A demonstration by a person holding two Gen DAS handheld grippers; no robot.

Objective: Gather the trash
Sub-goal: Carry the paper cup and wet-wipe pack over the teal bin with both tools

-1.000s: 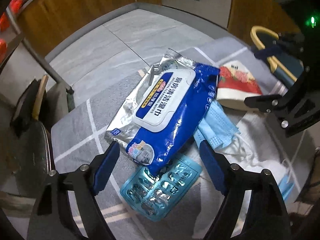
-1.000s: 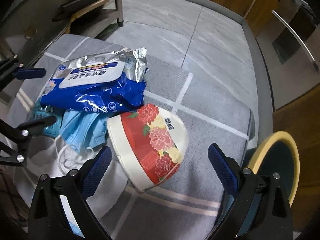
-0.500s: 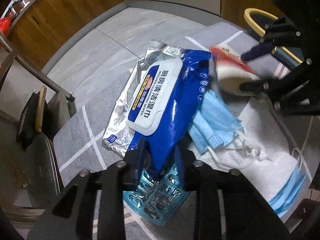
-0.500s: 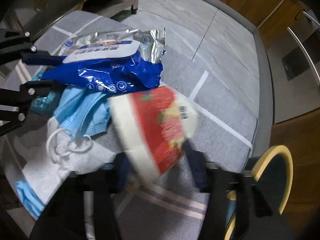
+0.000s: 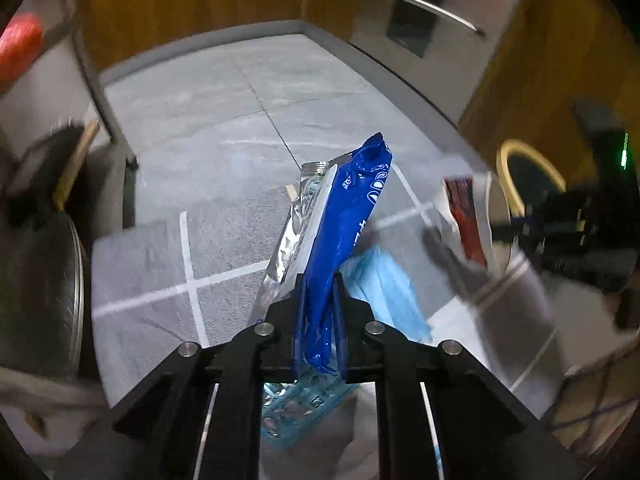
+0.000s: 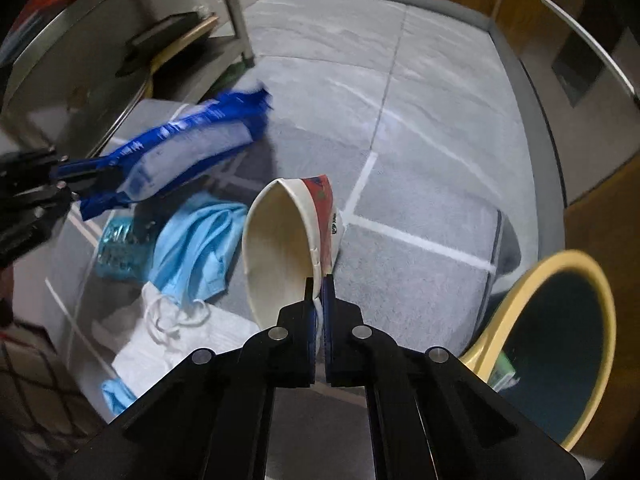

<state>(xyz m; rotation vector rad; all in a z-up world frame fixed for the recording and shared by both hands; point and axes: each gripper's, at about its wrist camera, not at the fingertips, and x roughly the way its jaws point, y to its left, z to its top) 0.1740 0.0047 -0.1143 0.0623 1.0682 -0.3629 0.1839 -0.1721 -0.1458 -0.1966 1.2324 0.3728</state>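
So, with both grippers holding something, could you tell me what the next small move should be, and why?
Probably swing the right gripper over to the bin and drop the paper bowl in. Its jaws have just closed on the bowl's rim, the bowl is lifted off the mat, and the bin stands open close beside it. The left gripper, clamped on the wipes pack, could follow.

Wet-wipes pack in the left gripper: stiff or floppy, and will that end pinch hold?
Likely floppy: the wet-wipes pack creases where the left gripper, whose jaws have just been closing, pinches one end. Glossy film looks slippery, so it may slide. It juts out without folding, so probably light or nearly empty.
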